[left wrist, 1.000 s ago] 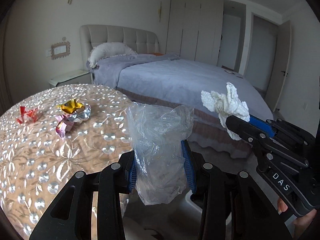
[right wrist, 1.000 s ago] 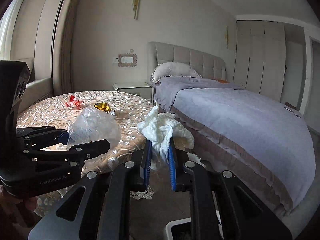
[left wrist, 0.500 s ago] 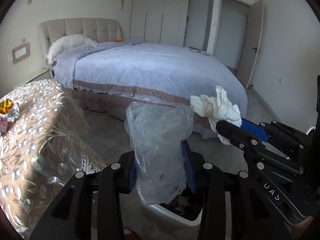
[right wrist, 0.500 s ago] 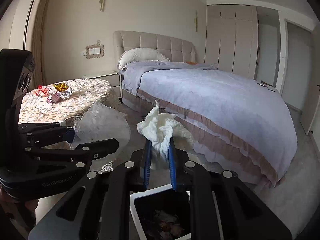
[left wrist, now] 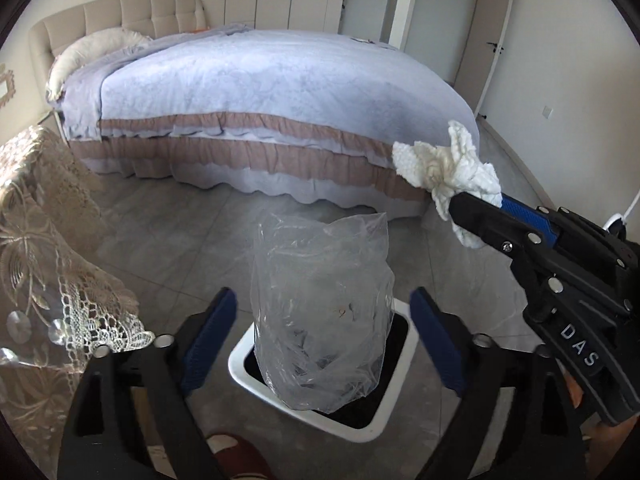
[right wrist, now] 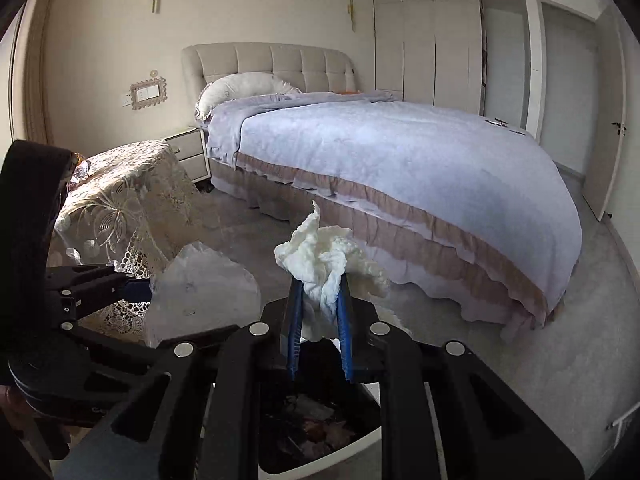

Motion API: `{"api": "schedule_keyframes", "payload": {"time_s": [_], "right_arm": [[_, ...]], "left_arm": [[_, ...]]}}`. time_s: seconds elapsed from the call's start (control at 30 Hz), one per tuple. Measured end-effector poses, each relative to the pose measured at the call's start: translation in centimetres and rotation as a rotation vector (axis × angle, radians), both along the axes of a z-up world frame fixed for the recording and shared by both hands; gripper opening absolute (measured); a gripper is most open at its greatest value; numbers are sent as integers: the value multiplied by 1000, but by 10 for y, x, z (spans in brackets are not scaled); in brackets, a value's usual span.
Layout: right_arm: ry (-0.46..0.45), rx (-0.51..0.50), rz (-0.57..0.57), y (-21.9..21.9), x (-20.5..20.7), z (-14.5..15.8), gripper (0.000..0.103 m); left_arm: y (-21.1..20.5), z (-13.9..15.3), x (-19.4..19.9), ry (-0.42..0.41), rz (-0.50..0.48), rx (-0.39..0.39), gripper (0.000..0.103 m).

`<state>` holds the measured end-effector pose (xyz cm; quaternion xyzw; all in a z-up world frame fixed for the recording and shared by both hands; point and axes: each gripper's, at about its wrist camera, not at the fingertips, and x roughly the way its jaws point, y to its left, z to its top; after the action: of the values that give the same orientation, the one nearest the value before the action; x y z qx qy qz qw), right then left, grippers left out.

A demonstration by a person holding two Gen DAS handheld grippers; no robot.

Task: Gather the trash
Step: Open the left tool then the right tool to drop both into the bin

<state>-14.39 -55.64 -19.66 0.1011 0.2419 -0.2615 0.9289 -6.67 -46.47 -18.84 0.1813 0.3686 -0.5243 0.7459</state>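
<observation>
My left gripper is open, its blue pads well apart. A crumpled clear plastic bag hangs free between them, right above the white trash bin. My right gripper is shut on a crumpled white tissue and holds it above the same bin, which has trash inside. The right gripper with the tissue also shows at the right of the left wrist view. The plastic bag shows at the left of the right wrist view.
A large bed with a lilac cover stands behind the bin. A round table with a lace cloth is at the left, with foil wrappers on it. A nightstand stands by the bed. Grey tiled floor surrounds the bin.
Both grippers swung from the table to above the bin. The left gripper has opened and let go of the plastic bag. The right gripper still holds the tissue.
</observation>
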Motion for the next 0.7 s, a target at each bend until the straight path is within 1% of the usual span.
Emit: {"api": "schedule_keyframes", "payload": {"time_s": [0.07,0.17,0.27,0.47,0.7], "right_arm": [[0,24,-19,-10,-3,-3,18],[5,30,-27,-15,-2,-7,18],[4,35,-11,-14,2,-9,18],[16,54,37,-10,10,-19,18],[69,89,89,-1,26,-38,18]], "left_arm": [[-1,-2,4,-3,17,5,98],[2,2,4,-60,51,11,98],[6,9,10,-104,94,4,98],[15,20,21,-136,167,-34,98],[17,22,21,-153,187,-32,98]]}}
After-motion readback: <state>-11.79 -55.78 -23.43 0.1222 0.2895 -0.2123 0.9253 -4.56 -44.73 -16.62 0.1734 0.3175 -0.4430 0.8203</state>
